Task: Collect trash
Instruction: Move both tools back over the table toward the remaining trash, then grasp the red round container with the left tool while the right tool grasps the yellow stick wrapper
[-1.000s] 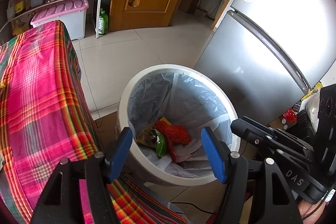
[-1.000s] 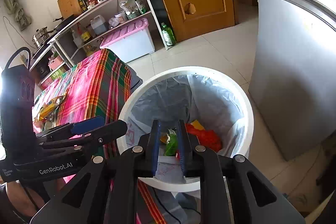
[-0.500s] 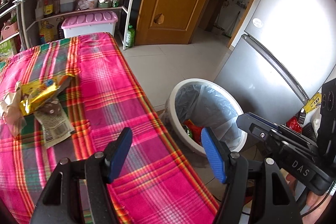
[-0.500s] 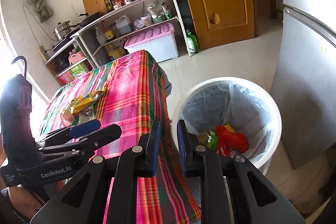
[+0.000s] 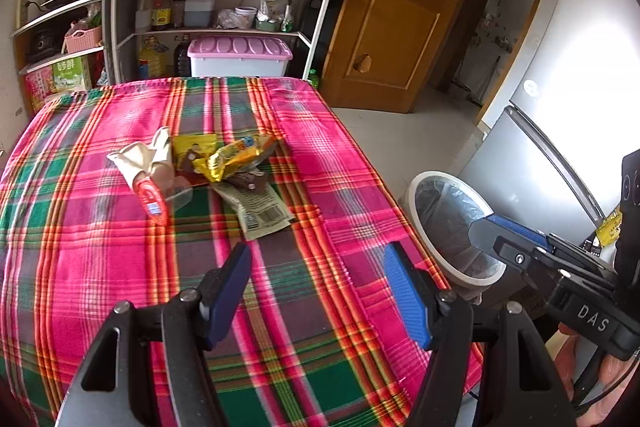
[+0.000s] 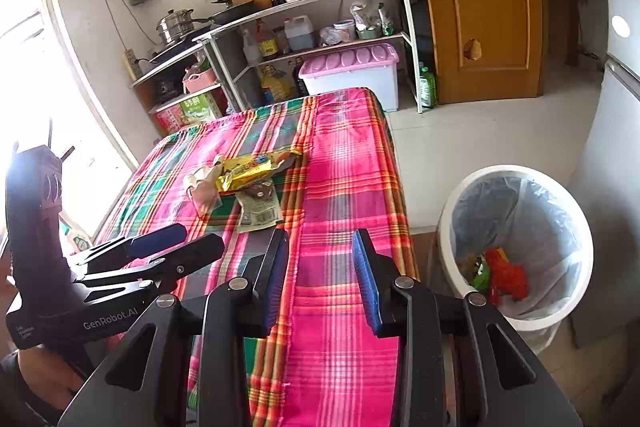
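Note:
A heap of wrappers lies mid-table on the plaid cloth (image 5: 100, 227): a yellow packet (image 5: 236, 155) (image 6: 256, 169), a flat barcode wrapper (image 5: 260, 213) (image 6: 260, 213), a cream bag with a red end (image 5: 144, 167) and brown scraps. My left gripper (image 5: 318, 281) is open and empty, short of the heap. My right gripper (image 6: 322, 273) hovers over the near table edge, its jaws opening with nothing between them. The white lined bin (image 6: 516, 251) (image 5: 448, 227) stands on the floor right of the table, with red and green trash (image 6: 500, 273) inside.
Behind the table is a shelf unit (image 5: 224, 23) with bottles, pots, a kettle and a pink-lidded box (image 5: 240, 57). A wooden door (image 5: 400, 11) is at the back right. A grey fridge (image 5: 560, 131) stands right of the bin.
Both grippers have swung from over the bin to above the table, so the wrapper heap came into view. The right gripper's jaws went from nearly shut to apart.

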`<act>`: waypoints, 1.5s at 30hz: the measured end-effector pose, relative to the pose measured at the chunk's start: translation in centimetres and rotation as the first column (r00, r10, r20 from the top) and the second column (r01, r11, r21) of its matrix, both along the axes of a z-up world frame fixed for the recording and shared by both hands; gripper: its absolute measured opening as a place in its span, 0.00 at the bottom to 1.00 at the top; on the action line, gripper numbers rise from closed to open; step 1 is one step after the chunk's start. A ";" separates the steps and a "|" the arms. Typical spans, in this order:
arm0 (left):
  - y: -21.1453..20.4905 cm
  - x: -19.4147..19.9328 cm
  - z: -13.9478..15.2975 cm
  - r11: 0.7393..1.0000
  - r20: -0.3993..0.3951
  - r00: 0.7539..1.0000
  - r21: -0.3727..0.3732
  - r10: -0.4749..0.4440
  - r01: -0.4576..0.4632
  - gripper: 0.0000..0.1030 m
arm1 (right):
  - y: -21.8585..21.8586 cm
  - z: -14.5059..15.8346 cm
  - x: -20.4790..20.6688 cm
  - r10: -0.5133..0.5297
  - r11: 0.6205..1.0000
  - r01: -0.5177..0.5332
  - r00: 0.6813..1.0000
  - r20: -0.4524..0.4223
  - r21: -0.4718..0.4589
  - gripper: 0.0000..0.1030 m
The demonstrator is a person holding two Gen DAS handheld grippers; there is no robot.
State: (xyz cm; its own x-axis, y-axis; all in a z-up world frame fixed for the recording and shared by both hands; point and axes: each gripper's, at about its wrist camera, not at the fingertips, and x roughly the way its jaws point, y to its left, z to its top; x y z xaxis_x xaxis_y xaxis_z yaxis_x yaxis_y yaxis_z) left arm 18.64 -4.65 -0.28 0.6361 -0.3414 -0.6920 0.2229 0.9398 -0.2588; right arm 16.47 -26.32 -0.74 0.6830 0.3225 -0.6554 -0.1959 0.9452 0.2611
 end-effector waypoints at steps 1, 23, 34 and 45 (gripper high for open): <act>0.7 -0.1 0.0 1.000 0.001 1.000 -0.003 0.012 -0.012 0.68 | 0.6 0.0 0.0 0.012 1.000 -0.012 1.000 -0.001 -0.001 0.33; 9.9 4.7 -3.6 0.984 -0.054 0.983 -0.024 0.173 -0.174 0.68 | 7.9 -3.5 6.4 0.130 0.991 -0.131 0.988 -0.084 -0.008 0.33; 9.8 9.3 -6.8 0.983 -0.105 0.978 -0.004 0.181 -0.182 0.68 | 8.9 -6.1 10.2 0.152 0.988 -0.155 0.982 -0.113 -0.011 0.33; 9.1 10.0 -7.8 0.985 -0.095 0.981 -0.021 0.167 -0.170 0.49 | 9.4 -6.7 13.0 0.143 0.989 -0.136 0.979 -0.142 0.059 0.33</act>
